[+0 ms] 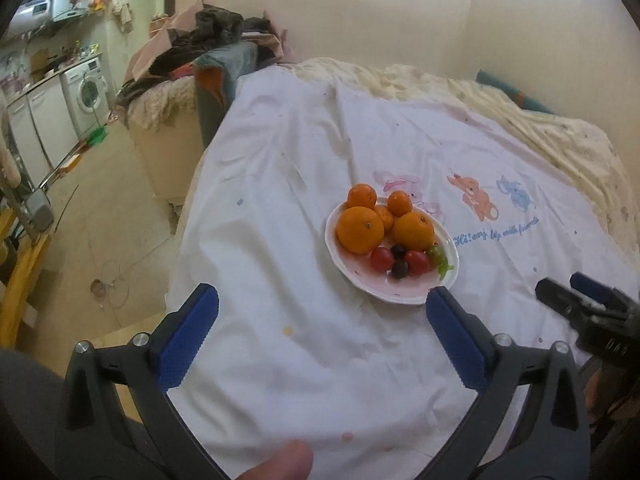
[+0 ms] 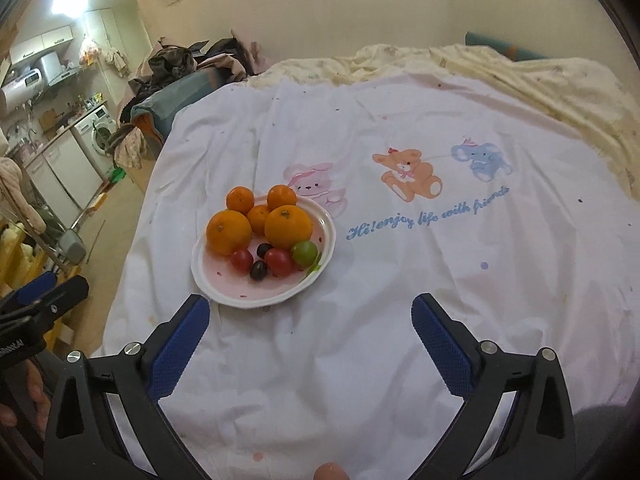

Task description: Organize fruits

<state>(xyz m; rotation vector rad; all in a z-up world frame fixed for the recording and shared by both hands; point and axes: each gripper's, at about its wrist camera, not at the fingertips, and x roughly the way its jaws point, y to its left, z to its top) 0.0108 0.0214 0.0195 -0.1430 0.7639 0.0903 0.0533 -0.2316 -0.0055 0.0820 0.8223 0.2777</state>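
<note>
The left tongs and right tongs both gape wide and hold nothing, angled down over the white printed sheet on the bed. The plate of fruit lies ahead of both, just past the left tongs' right fingertip and off the right tongs' left fingertip, so neither is clearly nearer. On it: two large oranges, small tangerines, cherry tomatoes, dark grapes. The sheet reads "Hi! enjoy life with friends".
</note>
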